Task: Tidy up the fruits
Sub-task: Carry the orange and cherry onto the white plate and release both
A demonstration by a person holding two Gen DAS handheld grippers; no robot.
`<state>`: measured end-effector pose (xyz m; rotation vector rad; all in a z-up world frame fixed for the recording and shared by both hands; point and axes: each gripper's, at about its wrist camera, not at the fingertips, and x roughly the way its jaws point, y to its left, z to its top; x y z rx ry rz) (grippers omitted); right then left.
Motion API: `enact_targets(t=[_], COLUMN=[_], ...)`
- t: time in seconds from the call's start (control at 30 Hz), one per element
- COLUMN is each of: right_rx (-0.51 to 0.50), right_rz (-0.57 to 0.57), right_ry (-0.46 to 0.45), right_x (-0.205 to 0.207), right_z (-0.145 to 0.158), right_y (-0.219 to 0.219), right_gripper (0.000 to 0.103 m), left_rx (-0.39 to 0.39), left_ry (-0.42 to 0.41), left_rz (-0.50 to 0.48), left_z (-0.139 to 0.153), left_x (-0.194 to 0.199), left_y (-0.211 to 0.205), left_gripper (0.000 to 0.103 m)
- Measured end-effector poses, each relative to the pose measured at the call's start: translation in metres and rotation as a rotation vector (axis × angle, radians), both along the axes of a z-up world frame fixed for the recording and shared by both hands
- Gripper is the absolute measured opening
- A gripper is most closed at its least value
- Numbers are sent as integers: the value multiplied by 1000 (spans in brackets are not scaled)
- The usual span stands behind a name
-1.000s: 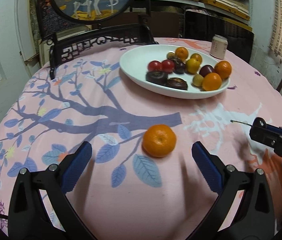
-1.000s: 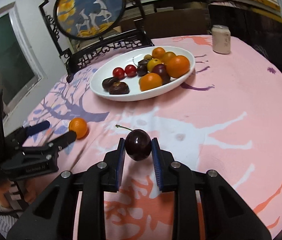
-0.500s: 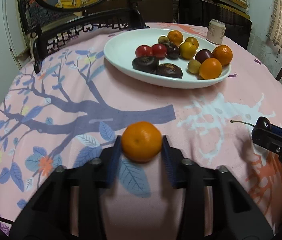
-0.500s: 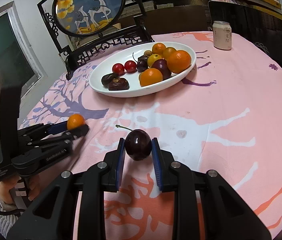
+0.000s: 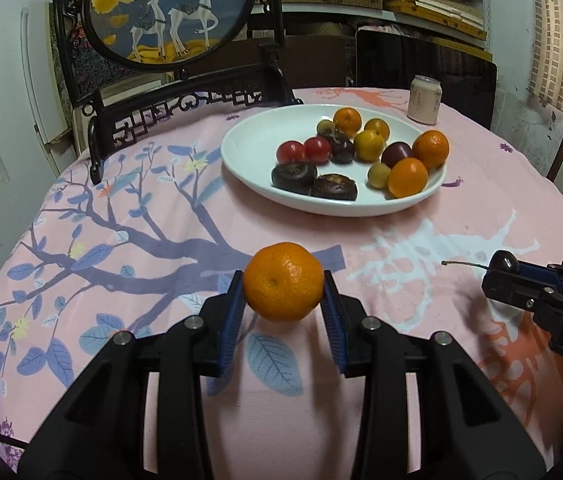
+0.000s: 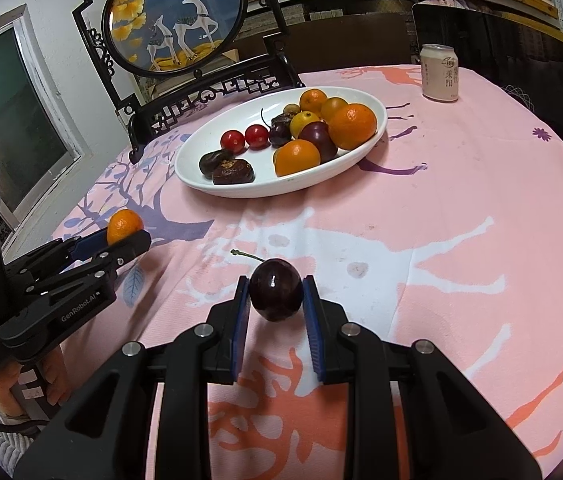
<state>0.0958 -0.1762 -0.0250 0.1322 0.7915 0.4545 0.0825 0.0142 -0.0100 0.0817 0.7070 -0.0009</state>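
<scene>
Left gripper [image 5: 283, 316] fingers are clamping a mandarin [image 5: 283, 281] just above the surface; right gripper [image 6: 275, 312] fingers are clamping a dark cherry [image 6: 276, 290], stem free. Both are sitting short of the white oval plate [image 5: 249, 148]. Best carrying each over the near rim, releasing low into the bare left part. Open cloth between; can [image 6: 439, 72] well clear.

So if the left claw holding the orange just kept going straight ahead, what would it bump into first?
Probably the near rim of the white plate. The left gripper, shut on the orange, points across bare tablecloth toward it. Depth is hard to judge, and held higher it might pass over the rim.
</scene>
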Motion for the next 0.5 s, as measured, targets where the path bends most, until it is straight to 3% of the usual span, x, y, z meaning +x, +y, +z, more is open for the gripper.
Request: enact_targets(t=[0.17,0.4,0.5], right_rx=[30,33,50], right_rz=[-2,-46,-64], right_ry=[-22,-134,-158], right_x=[-1,33,54], right_z=[9,70,87], right_y=[-4,-14,-13], right_gripper=[27,27,27], left_rx=[-8,47,28], left_ry=[-20,-75,-99], left_rz=[-2,11,15], left_z=[9,45,57], left_x=[1,44,64], left_y=[2,5,4], left_gripper=[38,38,38])
